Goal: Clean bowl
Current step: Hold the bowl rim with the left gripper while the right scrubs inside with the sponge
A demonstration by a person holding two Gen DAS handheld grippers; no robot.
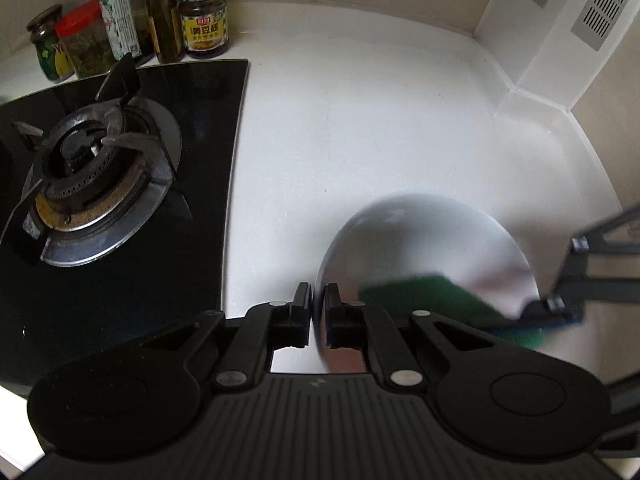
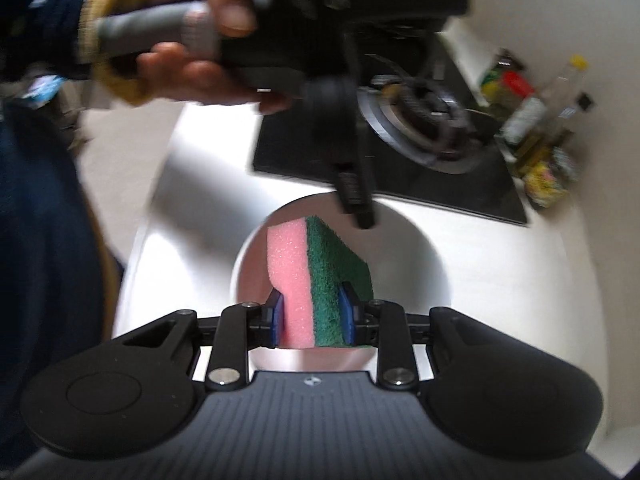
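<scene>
Bowl: the white bowl (image 1: 424, 248) sits on the white bench (image 1: 360, 128), just beside the right edge of the black hob (image 1: 192, 264) and towards the front edge of the bench; in the right wrist view the bowl (image 2: 404, 256) is open side up.
Left gripper: the left gripper (image 1: 318, 312) has its jaws drawn narrow, pinching the bowl's near rim between them, one finger outside the wall and one inside.
Right gripper: the right gripper (image 2: 312, 314) is clamped on a sponge (image 2: 316, 276), its blue pads pressing the pink foam on one side and the green scouring face on the other.
Sponge: it stands on edge inside the bowl, its far end low in the basin; from the left wrist view only the blurred green face (image 1: 432, 296) shows, against the bowl's inner wall.
Person: a hand (image 2: 200, 40) in a patterned sleeve with a yellow cuff grips the handle of the left gripper above the bowl.
Hob: a gas burner (image 1: 92, 172) with its pan supports sits on the black glass.
Back corner: several jars and bottles (image 1: 132, 28) stand grouped at the bench's rear edge behind the hob, against the wall.
</scene>
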